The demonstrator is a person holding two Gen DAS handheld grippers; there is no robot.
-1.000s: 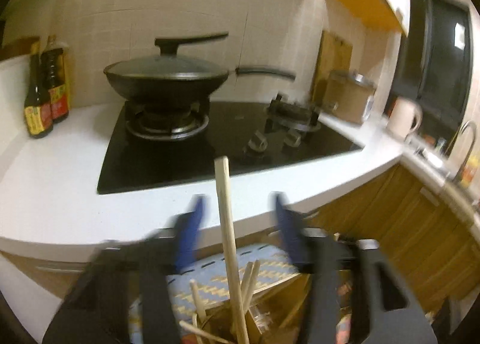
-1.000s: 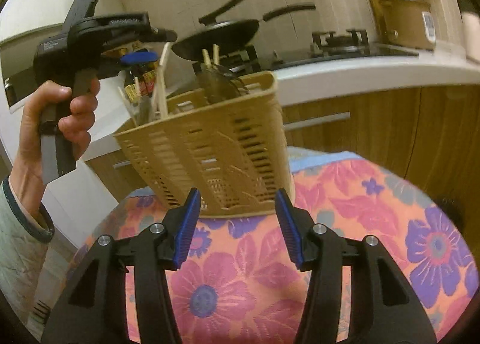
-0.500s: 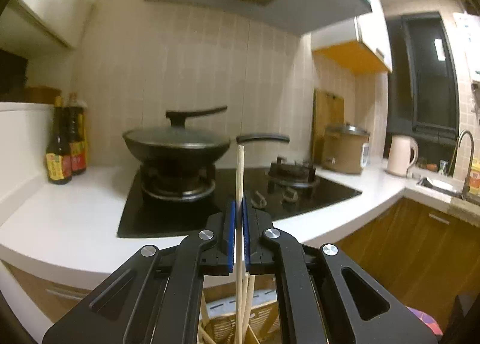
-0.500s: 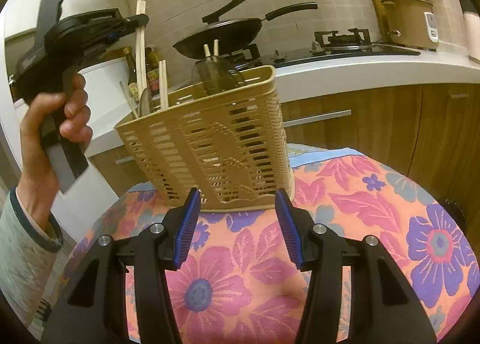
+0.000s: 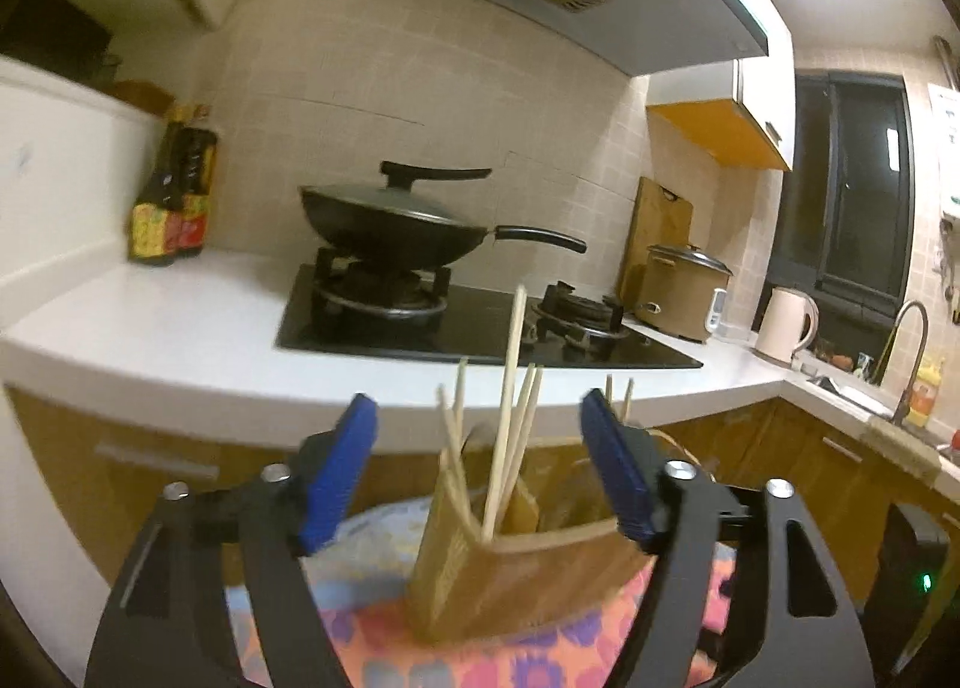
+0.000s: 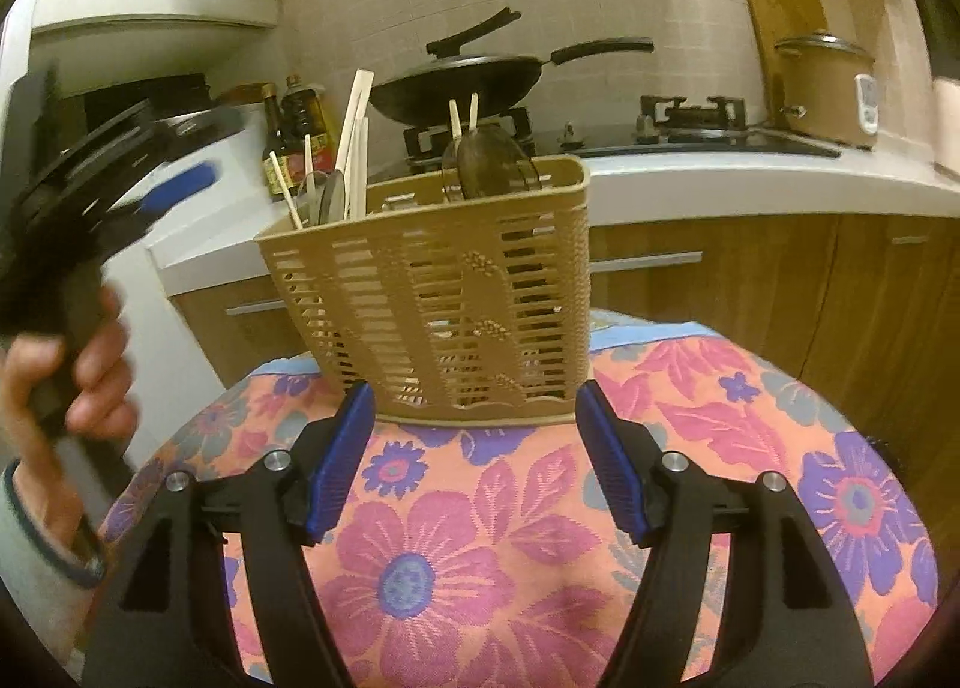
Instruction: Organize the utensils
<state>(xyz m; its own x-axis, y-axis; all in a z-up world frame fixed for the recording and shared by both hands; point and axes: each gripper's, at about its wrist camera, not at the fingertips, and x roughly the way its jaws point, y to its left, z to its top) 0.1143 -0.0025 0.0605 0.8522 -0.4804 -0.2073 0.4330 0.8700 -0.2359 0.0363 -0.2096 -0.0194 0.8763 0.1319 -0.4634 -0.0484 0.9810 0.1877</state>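
Note:
A tan slotted utensil basket (image 6: 444, 292) stands on a floral cloth (image 6: 456, 556). It also shows in the left wrist view (image 5: 516, 574). Several wooden chopsticks (image 5: 507, 418) stand upright in its left end, also in the right wrist view (image 6: 354, 141). A dark ladle (image 6: 489, 159) sits at its middle. My left gripper (image 5: 480, 466) is open and empty, just in front of the chopsticks; it shows blurred in the right wrist view (image 6: 120, 208), left of the basket. My right gripper (image 6: 474, 460) is open and empty, close in front of the basket.
A white counter (image 5: 180, 340) runs behind with a black hob (image 5: 468, 328), a lidded wok (image 5: 396, 220), sauce bottles (image 5: 174, 202), a rice cooker (image 5: 684, 286), a kettle (image 5: 783, 322) and a sink tap (image 5: 906, 340). Wooden cabinets (image 6: 780, 292) stand below.
My left gripper was shut on one chopstick held high; it has lowered, opened and let the chopstick stand in the basket, then pulled back. My right gripper has barely moved.

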